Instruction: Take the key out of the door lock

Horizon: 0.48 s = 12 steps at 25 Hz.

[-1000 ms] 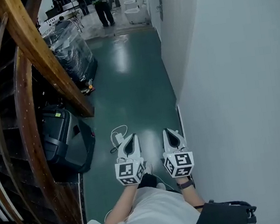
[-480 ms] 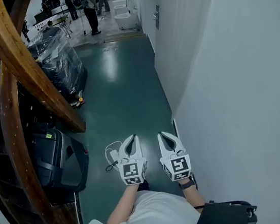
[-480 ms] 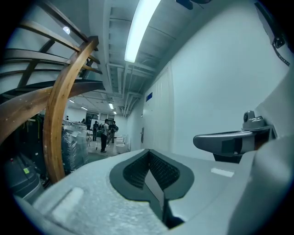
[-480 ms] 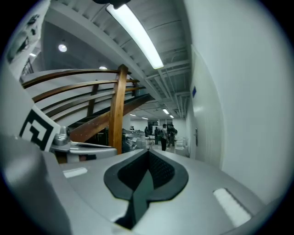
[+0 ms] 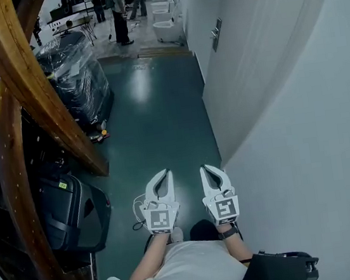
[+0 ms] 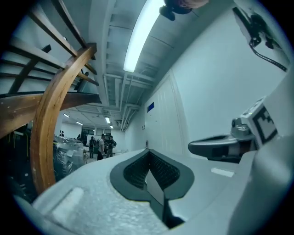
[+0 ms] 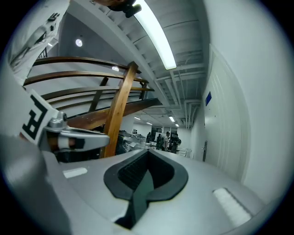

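Observation:
The white door [image 5: 248, 62] is set in the right-hand wall down the corridor, and its metal handle [image 5: 216, 34] also shows far off in the right gripper view [image 7: 204, 150]. The key is too small to make out. My left gripper [image 5: 160, 175] and right gripper [image 5: 209, 169] are held side by side low in front of the person, over the green floor, well short of the door. Both are shut with nothing between the jaws, as the left gripper view [image 6: 148, 152] and the right gripper view [image 7: 148, 155] show.
A curved wooden stair rail [image 5: 32, 78] and a black case [image 5: 76, 213] line the left side. A plastic-wrapped load [image 5: 76, 72] stands farther along. A white cable [image 5: 136, 206] lies on the floor. People [image 5: 118, 9] stand at the far end. A black bag [image 5: 278, 270] hangs at the person's right.
The head view has swung a little to the right, so more of the door and its handle shows. Both grippers stay shut, side by side in front of the person.

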{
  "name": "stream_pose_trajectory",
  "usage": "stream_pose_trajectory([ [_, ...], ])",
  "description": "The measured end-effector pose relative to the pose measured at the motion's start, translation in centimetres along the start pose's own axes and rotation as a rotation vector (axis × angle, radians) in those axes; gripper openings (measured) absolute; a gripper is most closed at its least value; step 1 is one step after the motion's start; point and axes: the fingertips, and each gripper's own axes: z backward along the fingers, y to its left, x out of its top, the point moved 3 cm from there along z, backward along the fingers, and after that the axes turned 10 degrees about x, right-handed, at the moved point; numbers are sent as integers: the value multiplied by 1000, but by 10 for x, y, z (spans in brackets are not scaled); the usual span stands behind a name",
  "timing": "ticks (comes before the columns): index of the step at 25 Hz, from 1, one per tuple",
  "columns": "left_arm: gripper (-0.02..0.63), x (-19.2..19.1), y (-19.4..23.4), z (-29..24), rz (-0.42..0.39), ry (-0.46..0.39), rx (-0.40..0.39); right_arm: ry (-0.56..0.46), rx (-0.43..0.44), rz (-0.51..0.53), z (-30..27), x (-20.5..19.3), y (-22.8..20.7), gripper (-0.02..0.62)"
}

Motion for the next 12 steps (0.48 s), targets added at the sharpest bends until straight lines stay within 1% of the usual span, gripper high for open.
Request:
stream_pose_trajectory([
  [3,0,-17,20,-17,14,13,27,-59,-47,-23,-24,0,-30,0],
  [5,0,-22,35,-42,33,23,41,-94,-35,-55,-42,0,-43,0],
  [8,0,-16,41,-66,36,21,26,-84,1,-114,-64,-7,-54,0],
  [10,0,-15,41,-81,36,18,18,-71,4,-110,-79,-11,-64,0],
  [12,0,-25,41,-103,36,27,19,-63,13,-116,-97,-19,-75,1],
])
